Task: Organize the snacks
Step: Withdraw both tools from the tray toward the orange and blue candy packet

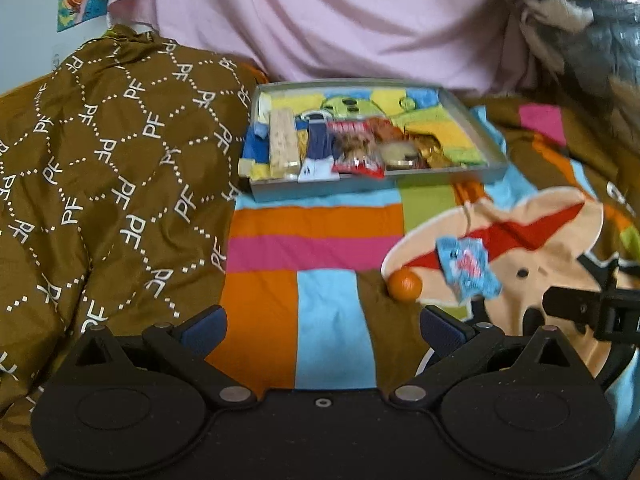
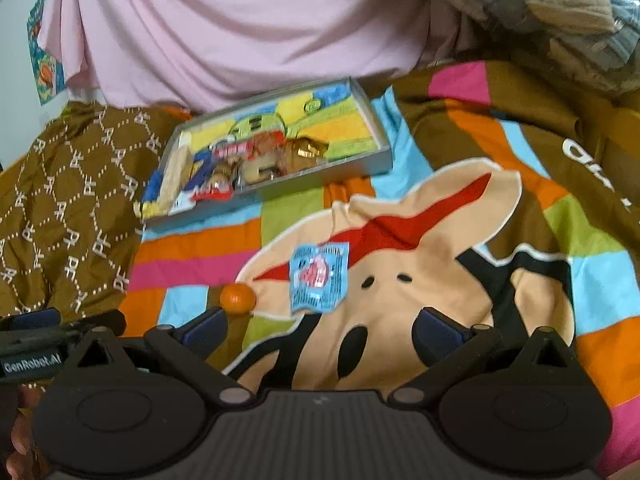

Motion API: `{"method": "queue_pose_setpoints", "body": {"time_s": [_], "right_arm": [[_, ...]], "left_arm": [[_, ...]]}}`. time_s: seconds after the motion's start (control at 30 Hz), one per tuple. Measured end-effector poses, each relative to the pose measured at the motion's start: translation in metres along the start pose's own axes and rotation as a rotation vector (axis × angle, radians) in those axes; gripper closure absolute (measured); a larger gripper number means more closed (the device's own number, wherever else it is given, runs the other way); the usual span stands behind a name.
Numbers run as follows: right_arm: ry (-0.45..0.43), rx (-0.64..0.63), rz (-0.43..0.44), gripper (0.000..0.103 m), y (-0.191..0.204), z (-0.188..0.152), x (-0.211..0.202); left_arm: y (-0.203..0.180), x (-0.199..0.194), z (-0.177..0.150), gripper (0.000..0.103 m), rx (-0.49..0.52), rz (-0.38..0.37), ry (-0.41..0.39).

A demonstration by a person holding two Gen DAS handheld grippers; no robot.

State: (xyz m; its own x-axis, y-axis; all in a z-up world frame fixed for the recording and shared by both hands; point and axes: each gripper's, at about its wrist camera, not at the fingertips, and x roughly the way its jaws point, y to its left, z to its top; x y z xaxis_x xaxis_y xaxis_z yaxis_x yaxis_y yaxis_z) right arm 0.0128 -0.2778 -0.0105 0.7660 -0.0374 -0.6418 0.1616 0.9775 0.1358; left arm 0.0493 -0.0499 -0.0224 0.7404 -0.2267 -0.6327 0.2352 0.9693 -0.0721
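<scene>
Spread wide beneath both tools, a colourful cartoon blanket (image 2: 460, 216), with a brown patterned cloth (image 1: 100, 152) off to the left tool's left and a pink drape (image 1: 320, 20) hanging far ahead. Farther ahead of the left tool (image 1: 322, 326), jaws wide apart and empty, a grey tray (image 1: 376, 182) crowded with snack packets, a red packet (image 1: 356, 148) near its front wall. Just ahead of the right tool (image 2: 320, 326), likewise gaping and empty, a blue snack packet (image 2: 318, 278) flat on the blanket, with a small orange ball (image 2: 237, 299) just beside its left fingertip (image 2: 206, 330).
</scene>
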Motion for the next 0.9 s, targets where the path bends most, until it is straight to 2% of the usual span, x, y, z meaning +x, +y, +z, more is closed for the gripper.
{"method": "queue_pose_setpoints", "body": {"time_s": [0.57, 0.9], "right_arm": [[0.058, -0.030, 0.011, 0.000, 0.006, 0.000, 0.009], [0.125, 0.010, 0.042, 0.000, -0.001, 0.006, 0.026]], "left_arm": [[0.008, 0.009, -0.001, 0.001, -0.046, 0.032, 0.025], [0.008, 0.022, 0.001, 0.001, -0.059, 0.024, 0.028]]}}
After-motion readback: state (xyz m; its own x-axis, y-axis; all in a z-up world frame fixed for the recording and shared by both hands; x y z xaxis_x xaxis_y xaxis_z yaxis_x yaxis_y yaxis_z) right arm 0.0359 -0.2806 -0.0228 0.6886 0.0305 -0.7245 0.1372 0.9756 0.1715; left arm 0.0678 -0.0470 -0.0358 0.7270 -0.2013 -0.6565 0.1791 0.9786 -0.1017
